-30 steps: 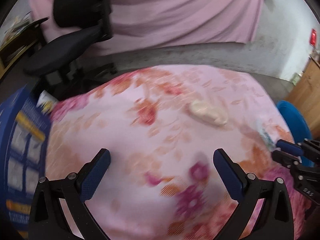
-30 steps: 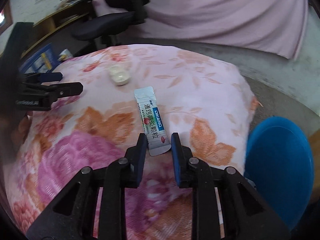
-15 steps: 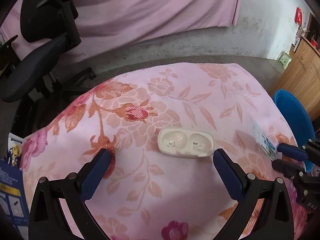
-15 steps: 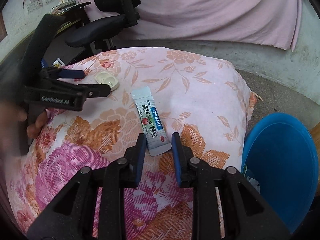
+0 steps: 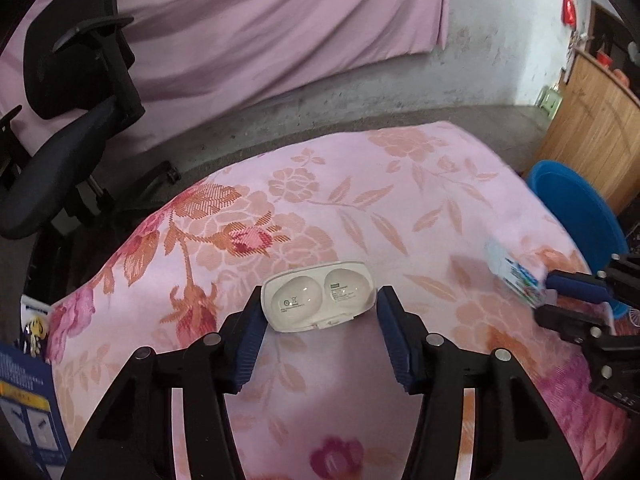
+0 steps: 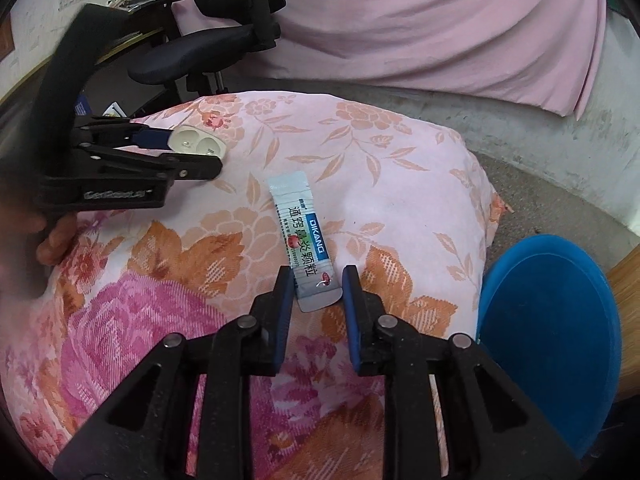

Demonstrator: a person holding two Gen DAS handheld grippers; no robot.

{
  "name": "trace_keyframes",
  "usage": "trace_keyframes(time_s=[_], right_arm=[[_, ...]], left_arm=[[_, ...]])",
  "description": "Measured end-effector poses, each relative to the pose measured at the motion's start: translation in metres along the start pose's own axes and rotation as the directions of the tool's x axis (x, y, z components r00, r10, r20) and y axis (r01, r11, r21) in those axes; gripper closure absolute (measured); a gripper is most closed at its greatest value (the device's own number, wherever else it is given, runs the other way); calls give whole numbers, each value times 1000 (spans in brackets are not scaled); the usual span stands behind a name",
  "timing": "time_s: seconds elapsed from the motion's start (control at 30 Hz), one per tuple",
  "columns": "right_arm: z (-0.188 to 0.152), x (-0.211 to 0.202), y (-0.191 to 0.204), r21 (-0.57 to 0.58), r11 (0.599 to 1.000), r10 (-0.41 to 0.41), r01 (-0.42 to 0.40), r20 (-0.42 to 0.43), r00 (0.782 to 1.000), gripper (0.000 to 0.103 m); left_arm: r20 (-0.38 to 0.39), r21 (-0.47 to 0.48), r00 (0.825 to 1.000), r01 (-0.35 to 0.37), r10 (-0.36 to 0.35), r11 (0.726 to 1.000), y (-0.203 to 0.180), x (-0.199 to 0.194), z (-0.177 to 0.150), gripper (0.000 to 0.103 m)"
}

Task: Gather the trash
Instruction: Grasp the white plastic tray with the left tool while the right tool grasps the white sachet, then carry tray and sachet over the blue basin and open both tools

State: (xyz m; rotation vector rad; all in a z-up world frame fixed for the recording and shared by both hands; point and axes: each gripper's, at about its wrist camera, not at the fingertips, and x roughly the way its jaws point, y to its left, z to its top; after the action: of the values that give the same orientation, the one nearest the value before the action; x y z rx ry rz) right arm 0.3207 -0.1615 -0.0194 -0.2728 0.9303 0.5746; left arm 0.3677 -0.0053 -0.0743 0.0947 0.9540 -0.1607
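Two pieces of trash framed by two grippers on a floral-clothed counter.
White two-well plastic tray between left gripper fingers, narrowed, touching its ends. Blue-white printed sachet flat between right gripper fingers, narrow, contact unclear.

**Gripper and hand pose**

The black left gripper with blue finger pads holds its jaws narrowed, each pad at one end of an item. The matching black right gripper brackets an item end, small gaps visible. A bare hand grips the left handle.
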Motion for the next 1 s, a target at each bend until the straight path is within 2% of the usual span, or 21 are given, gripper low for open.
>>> trace_keyframes(time_s=[0.13, 0.23, 0.3, 0.4, 0.43, 0.5, 0.53, 0.6, 0.7, 0.83, 0.93, 0.97, 1.0], right_arm=[[-12, -14, 6, -17, 998, -55, 56, 37, 998, 54], [-25, -28, 9, -18, 994, -107, 109, 90, 990, 54], [-39, -44, 9, 1, 989, -149, 150, 157, 976, 54], [-55, -75, 2, 76, 983, -181, 166, 288, 940, 54], [-60, -88, -2, 106, 982, -181, 153, 344, 921, 54], [-69, -107, -9, 146, 979, -192, 143, 420, 887, 54], [-75, -121, -13, 174, 976, -202, 134, 472, 858, 54], [-82, -139, -18, 209, 970, -218, 123, 529, 820, 54], [-89, -169, -24, 238, 962, -256, 133, 621, 740, 54], [-104, -200, -31, 284, 945, -322, 164, 702, 636, 54], [-112, -218, -37, 318, 928, -371, 195, 737, 565, 54], [-116, -225, -41, 332, 920, -391, 207, 749, 535, 54], [-118, -230, -41, 342, 915, -403, 215, 755, 517, 54]], left_arm=[[82, -45, 997, -2, 5, 999, -5, -31, -16, 54], [159, -69, 987, 24, -13, 997, -12, -55, -27, 54], [234, -55, 972, 31, -18, 998, -22, -72, -32, 54], [356, -31, 935, 18, -6, 999, -41, -100, -38, 54], [386, -21, 922, 17, -8, 1000, -47, -108, -37, 54], [461, -11, 888, 15, -8, 1000, -62, -128, -38, 54], [493, -7, 870, 14, -9, 1000, -69, -135, -36, 54], [563, 23, 826, 6, -18, 1000, -86, -154, -33, 54], [606, 50, 795, 13, -40, 999, -108, -171, -22, 54], [654, 82, 752, 43, -86, 996, -133, -189, -8, 54], [693, 110, 711, 60, -119, 992, -149, -197, -5, 54], [707, 121, 694, 67, -133, 990, -153, -200, -4, 54], [724, 131, 674, 76, -147, 989, -160, -201, -3, 54]])
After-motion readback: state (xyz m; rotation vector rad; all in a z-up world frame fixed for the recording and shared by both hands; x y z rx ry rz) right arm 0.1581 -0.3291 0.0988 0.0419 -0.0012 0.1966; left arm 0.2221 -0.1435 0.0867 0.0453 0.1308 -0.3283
